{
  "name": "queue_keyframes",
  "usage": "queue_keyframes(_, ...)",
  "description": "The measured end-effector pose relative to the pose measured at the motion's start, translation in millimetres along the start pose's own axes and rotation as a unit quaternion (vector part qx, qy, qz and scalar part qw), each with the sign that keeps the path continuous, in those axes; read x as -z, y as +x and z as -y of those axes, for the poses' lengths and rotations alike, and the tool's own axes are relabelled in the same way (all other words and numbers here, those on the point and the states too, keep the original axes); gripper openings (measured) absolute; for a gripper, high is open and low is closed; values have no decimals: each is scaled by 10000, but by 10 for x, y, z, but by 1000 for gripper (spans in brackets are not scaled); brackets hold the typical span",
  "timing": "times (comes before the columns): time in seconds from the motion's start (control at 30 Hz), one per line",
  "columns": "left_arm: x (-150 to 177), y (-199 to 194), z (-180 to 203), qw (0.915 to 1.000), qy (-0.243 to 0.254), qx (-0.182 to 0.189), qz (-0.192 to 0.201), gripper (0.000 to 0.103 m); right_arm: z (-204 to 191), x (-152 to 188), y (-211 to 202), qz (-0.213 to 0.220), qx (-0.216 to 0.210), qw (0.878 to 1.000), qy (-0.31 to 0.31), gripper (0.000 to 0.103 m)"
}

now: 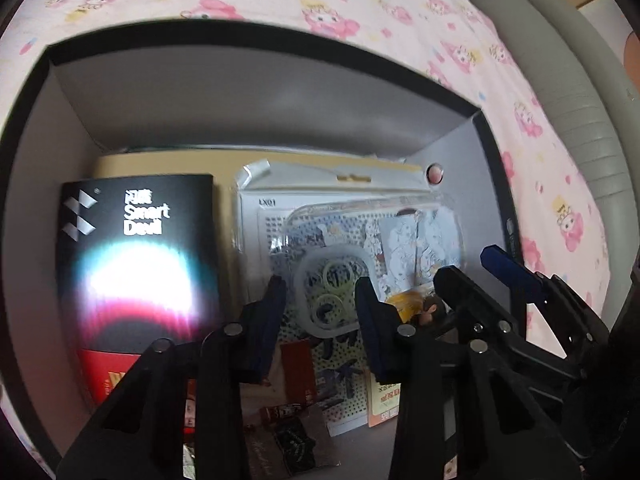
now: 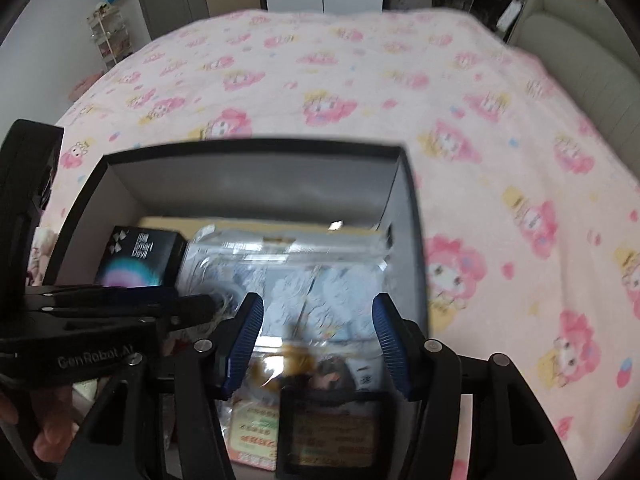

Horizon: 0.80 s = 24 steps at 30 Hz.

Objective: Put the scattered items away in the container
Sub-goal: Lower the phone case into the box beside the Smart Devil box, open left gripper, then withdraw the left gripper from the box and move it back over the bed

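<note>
**Colours and patterns over the bed**

The bedspread (image 2: 360, 80) is pale pink, printed all over with pink and yellow cartoon figures. The box (image 1: 256, 92) has a black rim and grey inner walls. Inside it, the carton (image 1: 136, 256) is black with white lettering, a white-to-pink glow and a red band below. The clear packet (image 1: 360, 232) shows a dotted black-and-white sheet and pale blue cartoon drawings. A card (image 2: 260, 428) is orange with green patches. Both tools, left (image 1: 320, 320) and right (image 2: 316, 344), are black with blue pads. The sofa (image 2: 580, 40) is grey-green
</note>
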<state>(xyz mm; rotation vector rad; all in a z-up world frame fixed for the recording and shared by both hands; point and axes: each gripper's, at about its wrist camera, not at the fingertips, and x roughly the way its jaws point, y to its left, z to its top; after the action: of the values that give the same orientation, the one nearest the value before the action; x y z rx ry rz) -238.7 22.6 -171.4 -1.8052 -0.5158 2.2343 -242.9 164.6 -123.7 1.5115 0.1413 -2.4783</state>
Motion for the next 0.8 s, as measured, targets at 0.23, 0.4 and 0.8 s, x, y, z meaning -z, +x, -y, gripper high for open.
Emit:
queue_keyframes(0.23, 17, -6, 12, 10000, 11, 0, -3, 39, 131, 34, 40, -300, -598, 9967, 462, 51)
queue_keyframes(0.4, 157, -345, 179, 9966, 348, -371, 649, 39, 92, 67, -29, -166, -498, 9974, 490, 51)
queue_keyframes(0.8, 778, -1201, 472, 9818, 1120, -283, 1505, 51, -89, 477, -854, 610, -389, 9936, 863, 54)
